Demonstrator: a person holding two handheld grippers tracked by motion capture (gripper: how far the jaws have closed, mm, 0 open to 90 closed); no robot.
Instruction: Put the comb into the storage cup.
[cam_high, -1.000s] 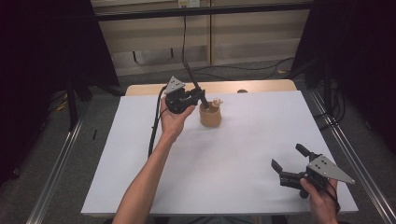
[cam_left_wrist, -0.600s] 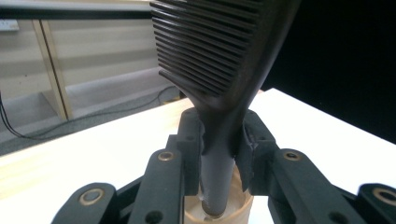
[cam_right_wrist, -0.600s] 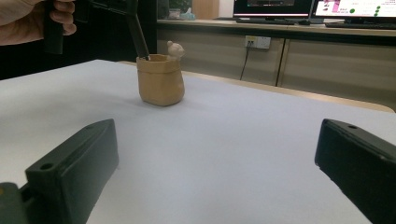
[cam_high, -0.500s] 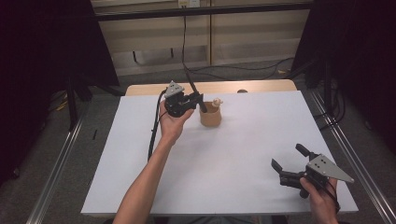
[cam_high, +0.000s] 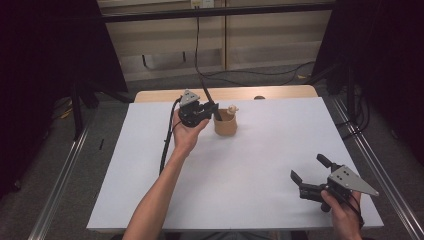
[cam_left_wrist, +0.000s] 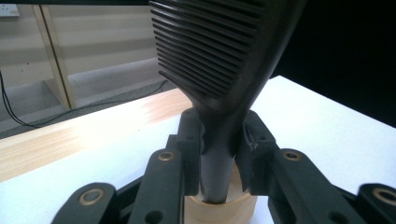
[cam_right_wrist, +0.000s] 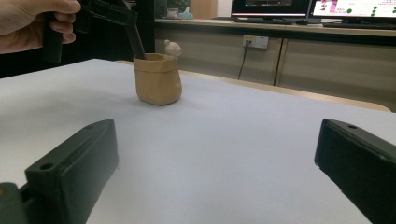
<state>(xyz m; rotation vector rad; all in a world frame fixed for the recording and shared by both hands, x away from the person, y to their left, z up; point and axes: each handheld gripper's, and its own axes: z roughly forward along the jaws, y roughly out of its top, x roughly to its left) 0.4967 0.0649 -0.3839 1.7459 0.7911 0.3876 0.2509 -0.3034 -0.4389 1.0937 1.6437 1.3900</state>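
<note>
My left gripper (cam_high: 212, 107) hovers over the far middle of the white table (cam_high: 260, 200), shut on the narrow neck of a black ribbed, comb-like utensil (cam_high: 206, 96). In the left gripper view the jaws pinch that neck just below the ribbed head (cam_left_wrist: 210, 51), and the handle's lower end stands inside a tan cup (cam_left_wrist: 243, 207). The cup (cam_high: 226, 125) sits upright beside the gripper with a small pale figure (cam_high: 231, 109) on its rim. My right gripper (cam_high: 309, 167) rests near the table's front right corner, open and holding nothing, pointed at the cup (cam_right_wrist: 158, 79).
A bare wooden strip (cam_high: 280, 93) runs along the table's far edge. A black cable (cam_high: 167, 145) trails from the left gripper across the table's left side. Metal rails (cam_high: 65, 180) flank the table, and dark curtains stand at both sides.
The left gripper has sunk slightly with the utensil, bringing its handle lower in the cup. The right gripper has stayed still.
</note>
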